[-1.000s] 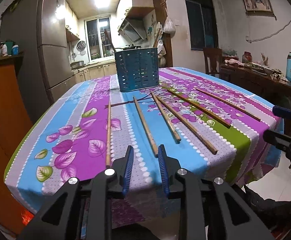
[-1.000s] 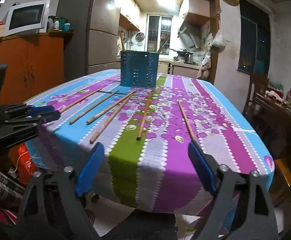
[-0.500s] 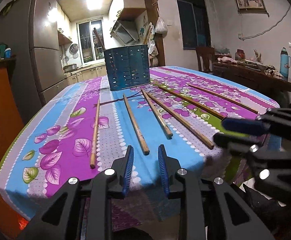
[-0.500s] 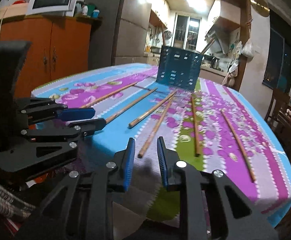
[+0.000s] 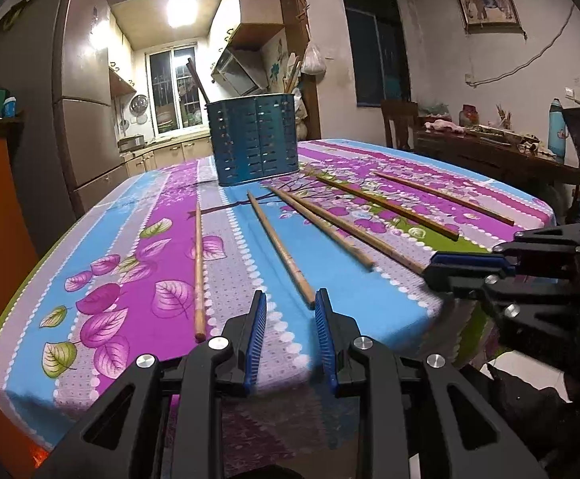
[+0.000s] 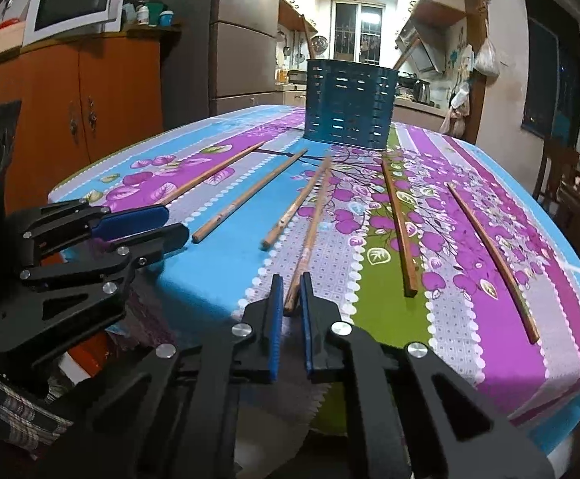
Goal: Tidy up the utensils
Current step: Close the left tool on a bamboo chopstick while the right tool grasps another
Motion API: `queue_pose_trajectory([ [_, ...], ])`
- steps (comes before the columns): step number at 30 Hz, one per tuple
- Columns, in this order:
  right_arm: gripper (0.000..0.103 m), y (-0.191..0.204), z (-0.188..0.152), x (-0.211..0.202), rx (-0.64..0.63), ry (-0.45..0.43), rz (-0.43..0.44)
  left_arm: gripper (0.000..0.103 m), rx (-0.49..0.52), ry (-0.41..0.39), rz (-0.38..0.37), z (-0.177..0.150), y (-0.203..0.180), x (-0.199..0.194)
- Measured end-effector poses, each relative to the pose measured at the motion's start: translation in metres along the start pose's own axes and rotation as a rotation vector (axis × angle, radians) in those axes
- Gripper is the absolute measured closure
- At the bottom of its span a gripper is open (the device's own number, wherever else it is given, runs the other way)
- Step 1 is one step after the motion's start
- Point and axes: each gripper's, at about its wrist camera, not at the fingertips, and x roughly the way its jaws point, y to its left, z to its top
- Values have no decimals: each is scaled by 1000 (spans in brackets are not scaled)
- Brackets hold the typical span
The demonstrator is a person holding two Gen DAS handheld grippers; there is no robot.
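Several wooden chopsticks lie fanned out on the flowered tablecloth. A blue slotted utensil holder stands at the far end, also in the right wrist view. My left gripper is open at the near table edge, its jaws either side of the near tip of one chopstick. My right gripper is nearly shut, its blue pads close around the near tip of another chopstick. Each gripper shows in the other's view: the right gripper, the left gripper.
An orange cabinet with a microwave stands to the left, a fridge behind it. A wooden chair and a cluttered side table are to the right. The kitchen lies beyond the table.
Both grippers moved forward to the table's near edge. The right gripper narrowed from wide open to nearly shut and lined up on a chopstick tip. The left gripper's jaws now flank a chopstick tip.
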Motion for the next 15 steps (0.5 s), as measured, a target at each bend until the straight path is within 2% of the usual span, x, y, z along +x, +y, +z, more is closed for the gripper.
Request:
queue_pose_trajectory([
  [3, 98, -6, -1, -1, 26, 1, 6, 76, -18, -19, 25, 1, 8, -10],
  [8, 98, -10, -3, -3, 40, -4, 3, 76, -81, -16, 108, -3, 34, -16],
  [11, 98, -10, -4, -3, 42, -7, 2, 76, -70, 24, 125, -7, 39, -7],
  [15, 98, -11, -5, -4, 50, -12, 0, 77, -47, 17, 135, -9, 35, -3],
])
